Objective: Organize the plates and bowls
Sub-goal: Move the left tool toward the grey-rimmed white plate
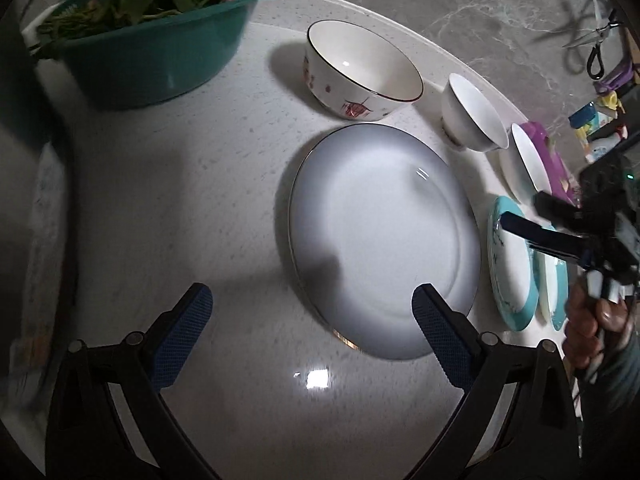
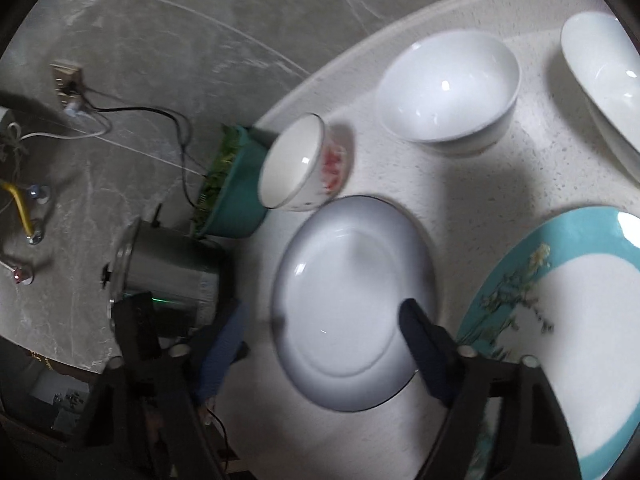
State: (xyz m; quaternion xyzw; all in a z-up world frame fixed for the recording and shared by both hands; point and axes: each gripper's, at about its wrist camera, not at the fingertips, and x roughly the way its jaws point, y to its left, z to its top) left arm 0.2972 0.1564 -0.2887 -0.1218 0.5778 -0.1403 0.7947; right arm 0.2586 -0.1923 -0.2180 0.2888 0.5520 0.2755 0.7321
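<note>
Scene: round white speckled stone table [image 1: 160, 200] set with crockery; nothing stacked yet.
Task's thing: wide, shallow grey-white ceramic plate with a thin dark rim [image 1: 384, 240], lying flat near the table's middle, touching nothing.
Left gripper [image 1: 312, 308]: released, blue-padded jaws spread wide and empty; pointed steeply down at the table.
Plate from left gripper: ahead and to the right; the right-hand pad [image 1: 432, 316] overlaps the plate's near edge in view, the other pad hangs over bare table. Contact cannot be told.
Right gripper [image 2: 320, 340]: jaws apart, nothing clamped; its inner pad [image 2: 416, 328] sits over the plate's near rim, the outer pad is blurred beside the plate.
Plate from right gripper: directly ahead and just below, between the pads in view.
Nearer hand: judged about even; the right looks better centred on the rim.
Axis: plate is round, no long axis; the rim edge is the only purchase.
Neighbours: white bowl with red painted pattern and dark rim [image 1: 360, 68] just behind the plate; plain white bowl [image 1: 472, 112] to its right; teal-rimmed floral plate [image 2: 560, 320] just beside, under the right gripper.
Off-task: teal plastic basin of leafy greens [image 1: 148, 40], well apart.
Judgement: next move calls for a rim pinch, jaws straddling the plate's edge.
</note>
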